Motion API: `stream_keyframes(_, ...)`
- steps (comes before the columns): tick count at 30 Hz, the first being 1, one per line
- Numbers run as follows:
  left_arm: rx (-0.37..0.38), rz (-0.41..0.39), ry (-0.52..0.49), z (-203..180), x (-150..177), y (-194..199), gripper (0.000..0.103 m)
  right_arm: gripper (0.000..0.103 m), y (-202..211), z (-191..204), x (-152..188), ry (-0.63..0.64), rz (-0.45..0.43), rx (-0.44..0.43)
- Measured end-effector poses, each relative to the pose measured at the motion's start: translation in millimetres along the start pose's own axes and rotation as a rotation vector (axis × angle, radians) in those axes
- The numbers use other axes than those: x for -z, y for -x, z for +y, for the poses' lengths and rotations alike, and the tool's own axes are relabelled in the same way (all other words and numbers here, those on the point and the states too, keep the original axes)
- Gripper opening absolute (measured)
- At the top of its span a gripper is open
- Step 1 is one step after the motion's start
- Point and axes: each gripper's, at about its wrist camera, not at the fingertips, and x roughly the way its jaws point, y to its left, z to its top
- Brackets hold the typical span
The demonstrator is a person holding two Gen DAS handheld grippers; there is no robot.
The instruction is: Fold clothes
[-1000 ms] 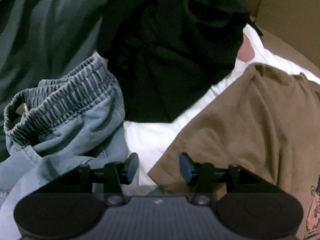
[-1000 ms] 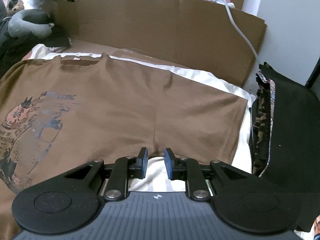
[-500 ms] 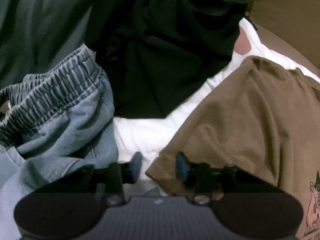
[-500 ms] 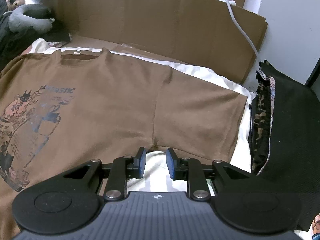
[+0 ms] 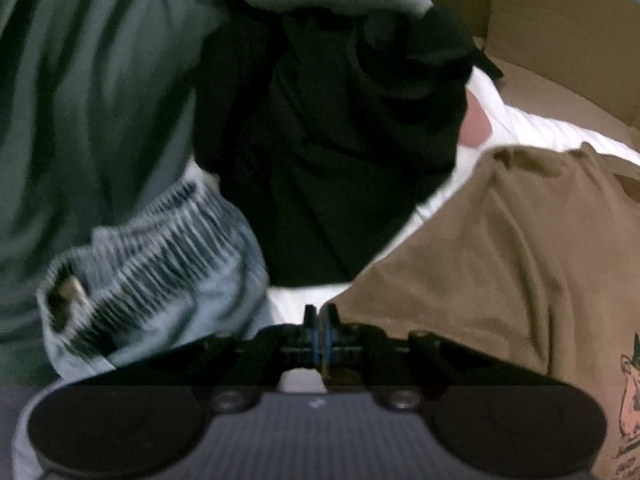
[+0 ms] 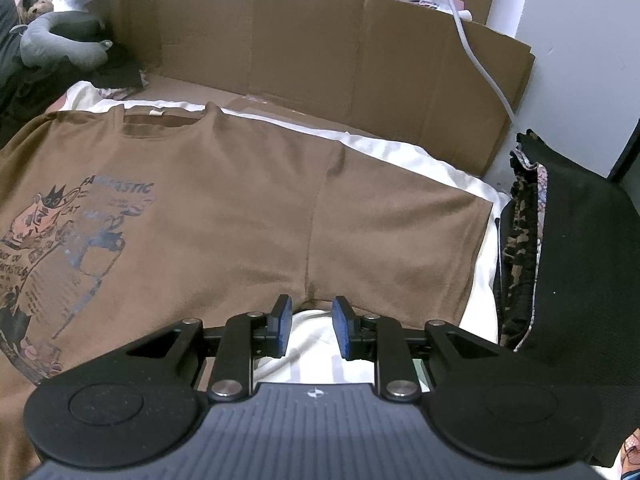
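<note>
The left tool (image 5: 319, 320) has its pads pressed together at the corner of the brown shirt (image 6: 224, 216); a sliver of brown cloth seems to sit between them, though the blur makes the bite hard to judge. The right tool (image 6: 308, 326) stands part spread, nothing between its pads, poised over the white sheet (image 6: 472, 184) just at the shirt's armpit notch at 12 o'clock from its tips. The shirt lies flat, print up, collar at 11 o'clock in the right view, its sleeve reaching toward 2 o'clock. The likely trouble is a thin pinch on the left: if only the hem edge is caught, it may slip out as the corner is raised. The left tool could also have nipped the sheet along with the shirt, which would drag the bedding up. If the right tool closes where it hangs, it may catch sheet rather than shirt, and the fold would go crooked. Counted: two tools, one brown shirt, one white sheet, one pair of jeans (image 5: 172, 280) at 9 o'clock in the left view, one black garment (image 5: 340, 152) at 12, one grey-green cloth (image 5: 88, 112) at 10, one cardboard wall (image 6: 340, 52), one dark folded pile (image 6: 568, 248) at 3 in the right view.
</note>
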Motion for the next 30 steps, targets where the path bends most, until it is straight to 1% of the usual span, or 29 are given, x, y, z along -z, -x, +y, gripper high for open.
stream_keyframes(3, -0.050, -0.024, -0.040, 2, -25, 4, 0.003, 0.029, 0, 0, 0, -0.008, 0.003, -0.004)
stream_keyframes(5, -0.087, -0.032, -0.072, 3, -30, 2, 0.003, 0.029, 0, 0, 0, -0.012, 0.005, -0.010)
stream_keyframes(11, -0.159, -0.020, -0.109, 5, -42, -22, 0.003, 0.029, 1, 6, -1, 0.003, 0.010, -0.032)
stream_keyframes(20, -0.226, -0.012, -0.123, 4, -61, -42, 0.003, 0.029, -4, 12, 5, 0.021, 0.040, -0.043)
stream_keyframes(22, -0.261, -0.020, -0.129, 3, -64, -48, 0.001, 0.029, -5, 12, 6, 0.016, 0.047, -0.047)
stream_keyframes(23, -0.282, -0.026, -0.129, 2, -66, -51, 0.004, 0.029, -6, 13, 6, 0.013, 0.050, -0.050)
stream_keyframes(24, -0.289, -0.027, -0.113, 4, -67, -51, 0.004, 0.029, -6, 14, 7, 0.010, 0.055, -0.052)
stream_keyframes(25, -0.274, -0.024, -0.083, 8, -67, -50, 0.004, 0.029, -7, 14, 7, 0.009, 0.057, -0.053)
stream_keyframes(27, -0.211, -0.017, 0.005, 16, -64, -43, 0.010, 0.029, -5, 15, 8, 0.007, 0.056, -0.058)
stream_keyframes(29, -0.169, -0.024, 0.034, 16, -58, -31, 0.017, 0.030, -3, 15, 9, 0.002, 0.051, -0.062)
stream_keyframes(30, -0.152, -0.033, 0.026, 13, -55, -24, 0.019, 0.030, -2, 14, 9, -0.001, 0.050, -0.063)
